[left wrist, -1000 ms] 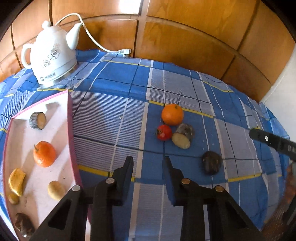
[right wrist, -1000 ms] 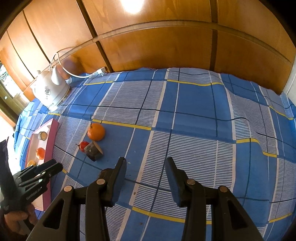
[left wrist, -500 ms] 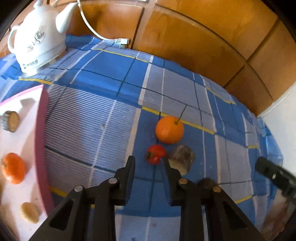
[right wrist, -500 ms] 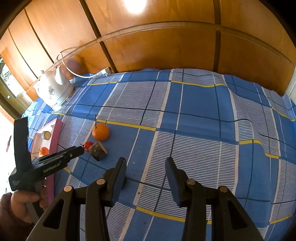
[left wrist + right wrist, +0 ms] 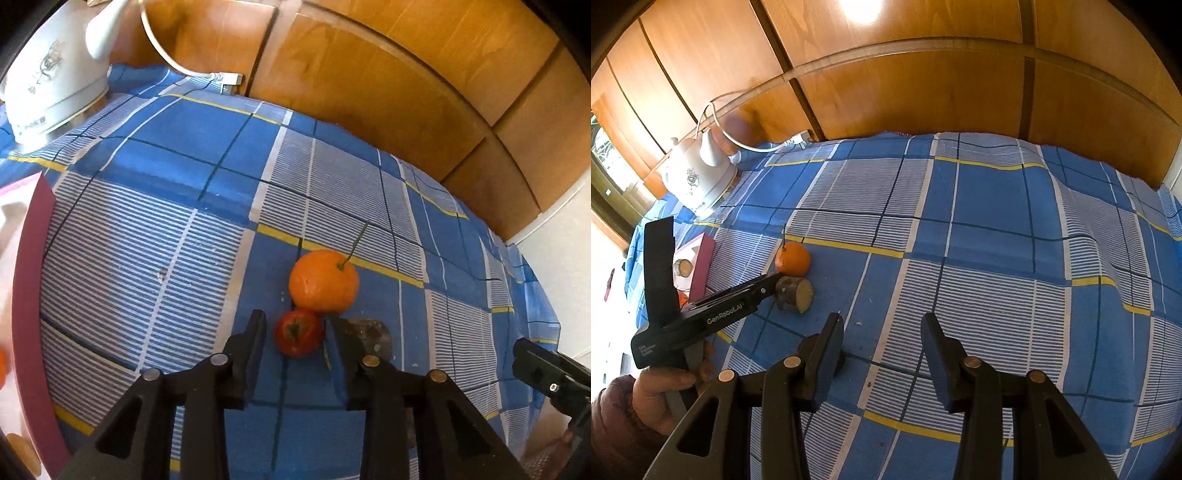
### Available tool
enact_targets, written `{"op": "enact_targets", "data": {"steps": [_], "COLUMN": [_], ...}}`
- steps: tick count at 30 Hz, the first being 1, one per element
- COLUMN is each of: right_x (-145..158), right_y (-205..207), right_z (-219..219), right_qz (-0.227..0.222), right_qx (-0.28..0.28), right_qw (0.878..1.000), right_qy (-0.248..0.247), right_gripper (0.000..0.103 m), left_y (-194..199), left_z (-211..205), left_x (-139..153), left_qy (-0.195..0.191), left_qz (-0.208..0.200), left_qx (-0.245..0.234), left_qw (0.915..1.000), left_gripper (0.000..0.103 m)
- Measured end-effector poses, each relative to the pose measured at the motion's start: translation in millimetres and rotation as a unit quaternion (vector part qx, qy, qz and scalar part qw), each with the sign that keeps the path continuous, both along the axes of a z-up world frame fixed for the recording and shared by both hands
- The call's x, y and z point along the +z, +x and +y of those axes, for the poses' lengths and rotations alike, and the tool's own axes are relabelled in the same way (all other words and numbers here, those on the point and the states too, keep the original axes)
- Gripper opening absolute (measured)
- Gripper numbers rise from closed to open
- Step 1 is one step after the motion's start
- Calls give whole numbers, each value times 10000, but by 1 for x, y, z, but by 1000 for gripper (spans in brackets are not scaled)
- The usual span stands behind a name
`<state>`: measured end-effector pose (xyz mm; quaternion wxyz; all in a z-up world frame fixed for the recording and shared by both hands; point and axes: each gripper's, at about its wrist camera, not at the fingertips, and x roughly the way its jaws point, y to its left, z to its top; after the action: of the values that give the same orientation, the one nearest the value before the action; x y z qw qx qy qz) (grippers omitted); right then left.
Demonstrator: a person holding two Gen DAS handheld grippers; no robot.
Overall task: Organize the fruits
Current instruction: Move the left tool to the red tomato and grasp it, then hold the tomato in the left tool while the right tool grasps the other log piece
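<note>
The left tool [image 5: 293,334] is seen low in the centre of the left wrist view, its jaws having just been opening a little, and a small red round fruit with a green calyx [image 5: 298,332] is bracketed between them; the right finger looks to be at the fruit's edge, a sliver of cloth shows on the left side, so no firm pinch is judged yet. Directly above it in the frame, touching or nearly so, a larger orange citrus with a thin stem [image 5: 324,280] is resting on the blue checked cloth over the desk [image 5: 155,266]. A cut brown root piece with a pale face [image 5: 795,294] is lying just to the right. At the left edge, the pink-rimmed white tray [image 5: 31,280] is visible. The red fruit is judged light, smooth, rather soft and liable to roll or bruise, so it is best taken across its widest middle with gentle pressure. In the right wrist view the right tool [image 5: 882,336] is held partly open over bare cloth, with nothing between its fingers.
</note>
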<state>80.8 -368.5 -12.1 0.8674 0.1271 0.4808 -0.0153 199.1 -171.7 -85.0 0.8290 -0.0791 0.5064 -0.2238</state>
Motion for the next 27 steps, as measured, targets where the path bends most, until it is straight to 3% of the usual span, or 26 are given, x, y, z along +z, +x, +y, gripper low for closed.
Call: {"op": "enact_targets", "data": {"steps": [4,13,21,27], "right_x": [0,-2,-7,-16], "right_y": [1,0,1,6], "right_z": [-1,-9,-7,5], "right_qz": [8,30,85,225], "right_qx": [-24,-146,-45,278], "right_qw": [10000,9999,9999,9991], "right_qy": [-12,-27,75,214], "right_gripper": [44,44,44,44], "left_y": [-3,-47,-105,-111], "left_z": [-1,13,24,27], "left_x": [1,9,2,-2], "left_qy": [187,333,828,808], "left_qz": [-77,-262,-759,-841], "left_qx": [-80,-352,-655,-588], "left_qw": [9998,9985,9915,9914], "left_gripper": [25,25,25,25]}}
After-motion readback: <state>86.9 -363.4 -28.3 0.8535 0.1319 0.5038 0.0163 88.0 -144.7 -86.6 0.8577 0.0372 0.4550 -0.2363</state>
